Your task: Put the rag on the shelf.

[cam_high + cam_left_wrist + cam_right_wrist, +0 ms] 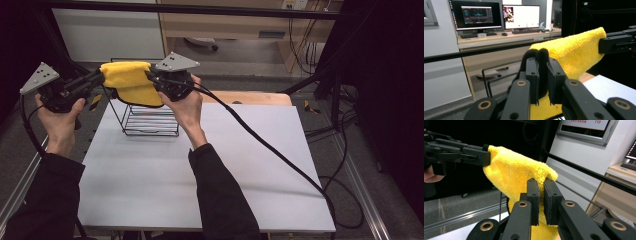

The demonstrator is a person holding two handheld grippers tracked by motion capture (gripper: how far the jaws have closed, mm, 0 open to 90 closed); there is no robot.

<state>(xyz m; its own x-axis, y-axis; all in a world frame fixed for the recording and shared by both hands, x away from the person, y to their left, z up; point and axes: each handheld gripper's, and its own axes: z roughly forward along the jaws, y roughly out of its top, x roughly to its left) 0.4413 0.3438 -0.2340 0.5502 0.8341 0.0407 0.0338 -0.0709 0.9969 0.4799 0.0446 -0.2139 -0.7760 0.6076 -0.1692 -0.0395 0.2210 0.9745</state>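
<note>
Two grippers [98,79] [150,76] pinch one yellow cloth [130,81] over one wire rack [149,120].

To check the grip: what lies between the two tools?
In the high view, the yellow cloth spans from left tool to right tool, above the wire rack.

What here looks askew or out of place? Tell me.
Nothing stands out. The yellow cloth hangs pinched between the left gripper and right gripper, above the wire rack, which stands upright on the table.
</note>
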